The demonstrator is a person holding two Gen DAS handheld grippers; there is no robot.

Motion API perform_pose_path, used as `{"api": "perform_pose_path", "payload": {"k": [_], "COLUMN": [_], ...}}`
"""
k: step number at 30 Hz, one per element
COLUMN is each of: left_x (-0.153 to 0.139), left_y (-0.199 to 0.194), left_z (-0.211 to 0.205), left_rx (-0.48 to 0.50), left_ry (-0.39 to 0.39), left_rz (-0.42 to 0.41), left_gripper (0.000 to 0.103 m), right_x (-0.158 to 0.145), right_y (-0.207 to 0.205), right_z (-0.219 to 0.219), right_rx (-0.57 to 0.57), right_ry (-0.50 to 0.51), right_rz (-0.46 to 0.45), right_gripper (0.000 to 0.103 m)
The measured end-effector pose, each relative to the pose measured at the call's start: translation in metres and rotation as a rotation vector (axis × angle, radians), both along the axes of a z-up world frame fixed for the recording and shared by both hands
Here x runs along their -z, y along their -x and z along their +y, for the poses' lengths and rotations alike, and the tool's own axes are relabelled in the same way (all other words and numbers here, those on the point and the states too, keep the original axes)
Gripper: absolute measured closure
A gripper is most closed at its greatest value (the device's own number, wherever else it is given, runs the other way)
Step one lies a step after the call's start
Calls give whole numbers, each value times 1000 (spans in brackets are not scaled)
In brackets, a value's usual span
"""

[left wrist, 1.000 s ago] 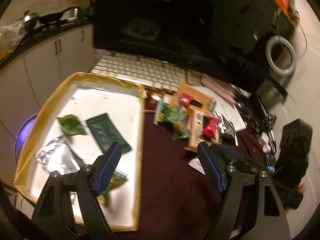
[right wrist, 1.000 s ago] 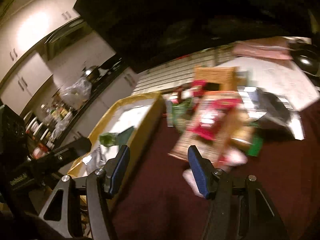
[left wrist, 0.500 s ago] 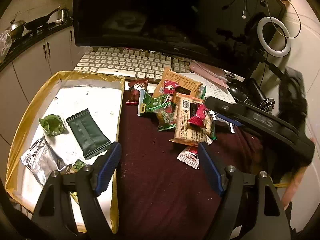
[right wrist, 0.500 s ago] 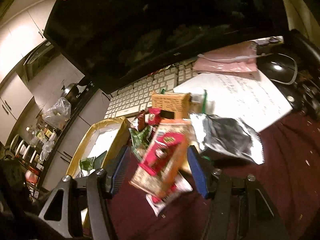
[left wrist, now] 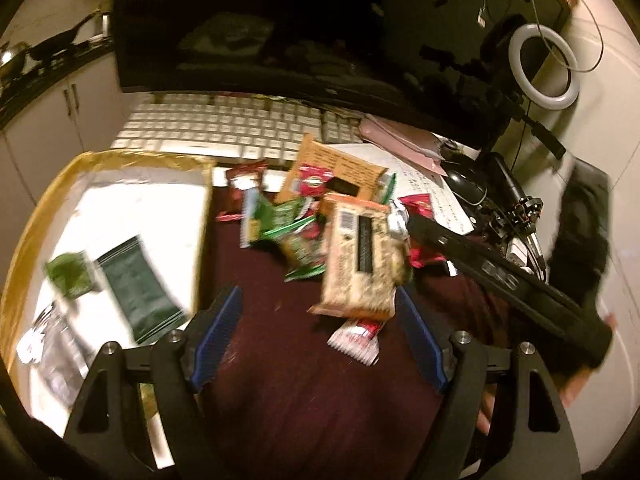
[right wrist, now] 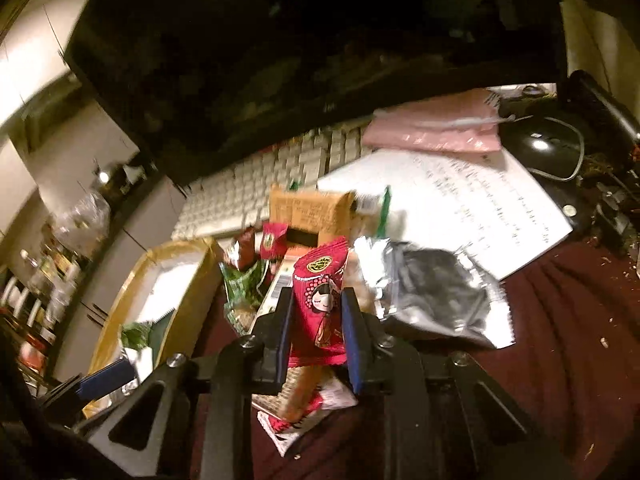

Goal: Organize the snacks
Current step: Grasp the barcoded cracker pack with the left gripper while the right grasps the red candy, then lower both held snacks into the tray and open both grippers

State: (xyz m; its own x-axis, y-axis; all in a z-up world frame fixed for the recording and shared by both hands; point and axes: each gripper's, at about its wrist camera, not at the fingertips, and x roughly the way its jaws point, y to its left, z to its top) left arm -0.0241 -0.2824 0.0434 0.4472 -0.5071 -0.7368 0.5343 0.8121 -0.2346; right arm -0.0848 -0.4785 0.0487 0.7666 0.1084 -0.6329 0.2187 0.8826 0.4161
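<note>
Jaws of the right gripper (right wrist: pixel 316 320) have just closed on a red snack packet (right wrist: pixel 320 300) above the pile, likely bound for the gold tray (left wrist: pixel 104 160); the left gripper (left wrist: pixel 316 340) hangs open, empty.

A dark maroon tabletop (left wrist: pixel 288 392) bears snack packets (left wrist: pixel 356 268), a gold-rimmed tray (left wrist: pixel 36 216), a keyboard (left wrist: pixel 224 128).

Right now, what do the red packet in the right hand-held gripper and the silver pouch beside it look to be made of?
Red packet: thin glossy plastic film, judging by its printed cartoon figure, sheen and crimped ends. The right hand-held gripper has just closed on it. Silver pouch: metallised foil or foil-laminate, probably; it is mirror-bright, crinkled, with a serrated edge.
</note>
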Motion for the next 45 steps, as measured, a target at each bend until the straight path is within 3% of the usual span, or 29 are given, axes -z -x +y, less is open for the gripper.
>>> {"api": "perform_pose_path", "payload": {"k": [5,13,14,15,16,22,29,34,40,45], "left_x": [18,39,40,41,42,40,13,-21,-29,-10], "left_y": [-20,-31,-30,-30,-29,-27,-7,10,-8,-36], "left_z": [-43,-82,-85,-86,-87,-76,-38,36,118,153], "left_rx": [50,68,69,59,59,54,56,-30,-249,-357], "left_ry": [-31,-142,-151,-158,-159,-125,17,160,156,191], "left_rz": [80,79,67,55,55,54,83,48,-6,82], "left_gripper": [24,25,28,41,46,48,48,48,48,48], "right_x": [-4,-5,-5,-4,-5,-3,-6,-17,-27,-36], "right_y": [21,22,21,21,21,20,21,23,24,7], "right_z": [-23,-35,-35,-34,-33,-34,-32,-15,18,90], "right_rx": [62,110,109,107,102,103,89,41,-49,-241], "right_ry": [-44,-100,-104,-106,-107,-113,-115,-41,-50,-30], "right_rz": [-115,-127,-124,-123,-123,-118,-150,-187,-203,-184], "right_gripper": [81,81,81,81,81,81,81,81,81,81]}}
